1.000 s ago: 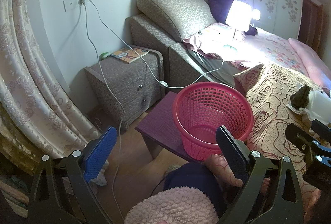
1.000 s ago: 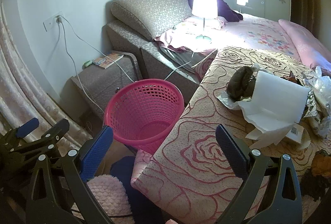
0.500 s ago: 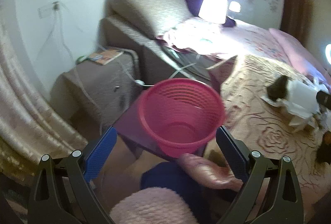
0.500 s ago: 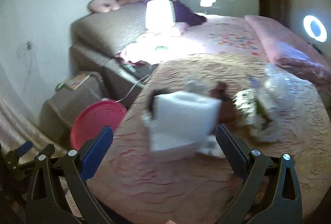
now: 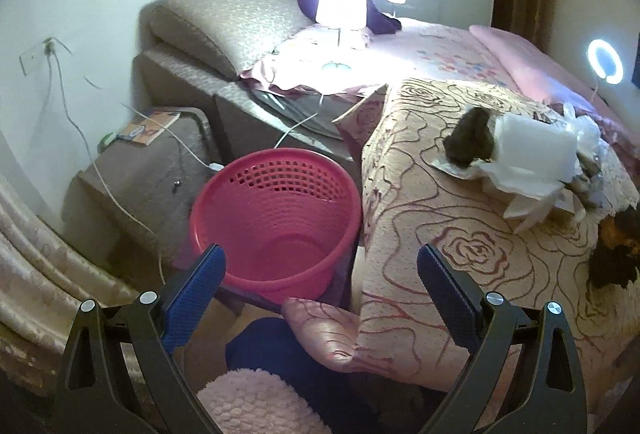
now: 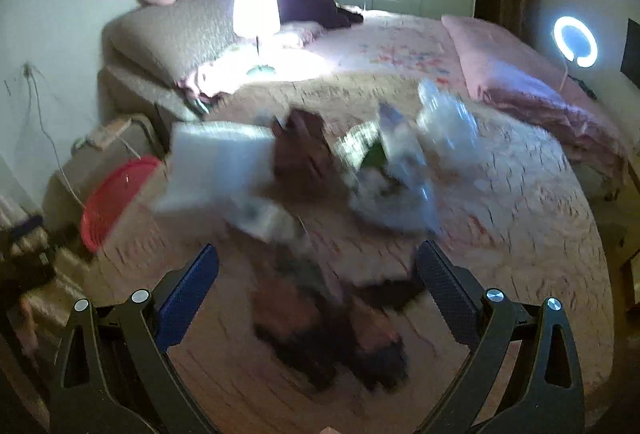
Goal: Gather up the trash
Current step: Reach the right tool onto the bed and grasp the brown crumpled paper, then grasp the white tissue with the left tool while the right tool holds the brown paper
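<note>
My left gripper (image 5: 320, 270) hangs with jaws spread wide and nothing between them, over the pink laundry-style basket (image 5: 276, 218), which looks empty inside and sits on a dark purple stool (image 5: 240, 298) just beside the bed edge. Rose-patterned bedspread (image 5: 460, 234) drapes down next to the basket rim. The trash pile sits on that bedspread, well apart from the basket: a white foam sheet (image 5: 532, 153) leaning against a dark brown lump (image 5: 468, 143), crumpled clear plastic (image 5: 584, 129) behind it, more dark scraps (image 5: 616, 254) at the right edge. Grey nightstand (image 5: 148, 169) with a book (image 5: 148, 123) stands left of the basket; a lit table lamp (image 5: 342, 1) stands on the bed further back. My right gripper (image 6: 318, 274) is also wide apart, empty, hovering above the pile; this view is heavily motion-blurred. Beneath its fingers I make out dark brown scraps (image 6: 332, 338); the foam sheet (image 6: 216, 165) and plastic (image 6: 444, 121) lie ahead, but I cannot tell finer detail. The basket (image 6: 112, 197) shows at the left, beyond the bed's edge. A ring light (image 6: 576, 41) glows at far right.
</note>
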A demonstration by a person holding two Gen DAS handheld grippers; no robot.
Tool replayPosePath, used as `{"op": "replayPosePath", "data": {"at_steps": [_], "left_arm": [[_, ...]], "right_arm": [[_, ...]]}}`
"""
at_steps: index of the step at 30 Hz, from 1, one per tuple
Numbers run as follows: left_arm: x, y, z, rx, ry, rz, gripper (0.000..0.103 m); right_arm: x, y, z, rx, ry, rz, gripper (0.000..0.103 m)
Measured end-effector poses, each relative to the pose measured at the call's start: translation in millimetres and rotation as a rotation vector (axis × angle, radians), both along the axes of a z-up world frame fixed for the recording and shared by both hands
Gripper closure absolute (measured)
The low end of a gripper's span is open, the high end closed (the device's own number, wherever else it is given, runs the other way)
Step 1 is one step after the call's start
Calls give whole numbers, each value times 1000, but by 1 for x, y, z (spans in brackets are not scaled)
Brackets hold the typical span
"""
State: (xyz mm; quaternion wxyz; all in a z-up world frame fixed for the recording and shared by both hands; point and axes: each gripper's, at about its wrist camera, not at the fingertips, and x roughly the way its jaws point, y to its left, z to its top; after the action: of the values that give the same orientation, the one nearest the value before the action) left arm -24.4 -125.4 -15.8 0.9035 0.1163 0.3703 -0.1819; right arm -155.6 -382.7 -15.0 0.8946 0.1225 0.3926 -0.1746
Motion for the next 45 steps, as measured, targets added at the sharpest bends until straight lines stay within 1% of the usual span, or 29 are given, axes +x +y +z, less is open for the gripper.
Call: {"op": "replayPosePath", "data": {"at_steps": [2, 4, 7, 9, 10, 12, 13, 14, 15, 17, 18, 24, 30, 31, 32, 34, 35, 37, 38, 39, 41, 42, 43, 45], "left_arm": [[-2, -3, 0, 1, 2, -12, 10], [-4, -7, -1, 1, 6, -26, 10], [-8, -15, -1, 9, 4, -52, 10], [-9, -21, 0, 11, 2, -69, 10], [-9, -24, 1, 8, 6, -78, 10], [-7, -32, 2, -2, 21, -101, 10], [-8, -36, 3, -3, 22, -111, 10], [-8, -44, 3, 0, 19, -129, 10], [-8, -49, 4, 2, 18, -141, 10], [-9, -61, 4, 3, 22, -174, 10], [-9, -70, 4, 3, 24, -195, 10], [-11, -112, 6, -7, 36, -299, 10], [-4, -139, -6, -27, 102, -368, 11], [-3, -142, -8, -32, 112, -375, 13], [-2, -143, -9, -37, 116, -380, 16], [0, -145, -12, -44, 134, -391, 34], [1, -146, -14, -48, 146, -398, 39], [2, -144, -16, -55, 159, -405, 58], [2, -143, -16, -58, 163, -409, 63], [1, -141, -16, -65, 167, -415, 73], [1, -138, -16, -81, 178, -423, 85], [2, -134, -15, -98, 184, -425, 92], [1, -131, -14, -111, 186, -426, 95], [0, -123, -10, -135, 179, -426, 98]], "right_arm": [[-7, -5, -11, 32, 18, -5, 7], [-9, -10, -21, 92, 25, -1, 7], [-8, -8, -27, 124, 29, 18, 7], [-5, -5, -29, 121, 28, 37, 20], [-3, -4, -31, 121, 32, 47, 23], [-1, -5, -34, 124, 35, 48, 37], [0, -6, -35, 133, 35, 50, 41], [0, -6, -36, 139, 35, 52, 47], [0, -8, -36, 139, 33, 51, 52], [-2, -12, -33, 146, 23, 48, 56], [-1, -13, -33, 150, 17, 42, 58], [-6, -31, -28, 161, -9, 1, 59], [-8, -38, -31, 181, -13, -5, 59], [-9, -39, -32, 185, -13, -5, 59], [-10, -41, -33, 190, -11, -6, 59], [-12, -39, -34, 195, -11, -6, 59], [-11, -39, -35, 197, -11, -5, 59], [-11, -39, -36, 197, -9, -3, 59], [-10, -39, -36, 196, -9, -3, 59], [-9, -39, -36, 195, -7, -2, 59], [-9, -38, -36, 192, -7, -3, 59], [-10, -37, -35, 192, -8, -2, 59], [-9, -36, -35, 191, -9, 0, 59], [-7, -34, -33, 189, -12, 4, 59]]}}
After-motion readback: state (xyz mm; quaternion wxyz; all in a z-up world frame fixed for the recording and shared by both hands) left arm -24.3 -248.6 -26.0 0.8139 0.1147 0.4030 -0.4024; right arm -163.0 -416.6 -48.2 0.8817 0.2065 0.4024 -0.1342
